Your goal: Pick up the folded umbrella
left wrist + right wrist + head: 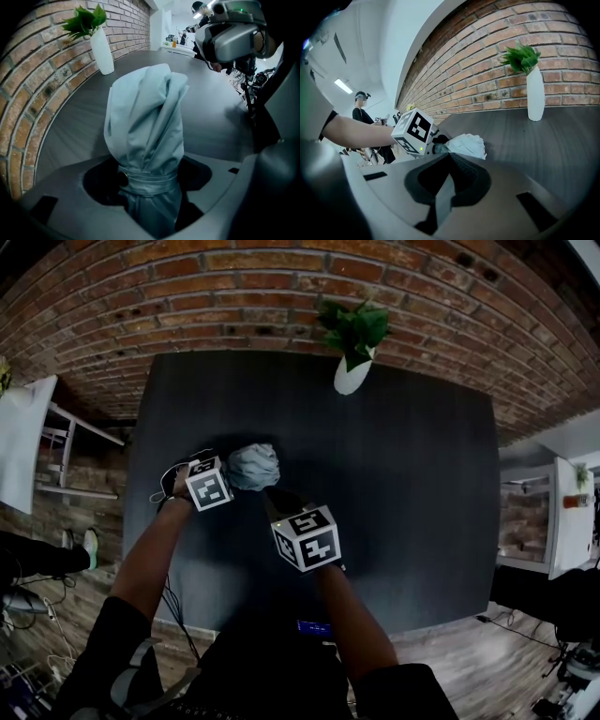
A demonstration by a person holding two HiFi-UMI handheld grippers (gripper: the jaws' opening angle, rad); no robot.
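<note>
**Insp. A:** Status of the L gripper (231,478)?

**Insp. B:** Jaws are wide. The folded umbrella (147,126) sits btwn them, w/ a dark gap either side, so the pads aren't pressing. It's at the near-left part of the dark table (412,502), bunched end pointing away from the gripper. Can't tell if it's fully resting on the top.

**A:** R gripper (449,159)?

**B:** Jaws together, nothing in them. It's parked just beside the L gripper, aimed at the umbrella.

**A:** Risks?

**B:** Three, in my judgement.
1. If it lifts before closing, the umbrella stays put.
2. If it closes on loose fabric only, not the shaft, the cloth could slide and the item tip or drop out.
3. The strap (147,180) and its snap button (123,178) sit right at jaw level, so a squeeze there could pop the snap and let the canopy spread.

Also, the R gripper is close enough to knock the umbrella if it swings in.

**A:** Count?

**B:**
- Umbrella: 1
- Grippers: 2
- Table: 1
- White vase w/ green plant (352,376): 1, at the far edge, well apart from the umbrella
</note>
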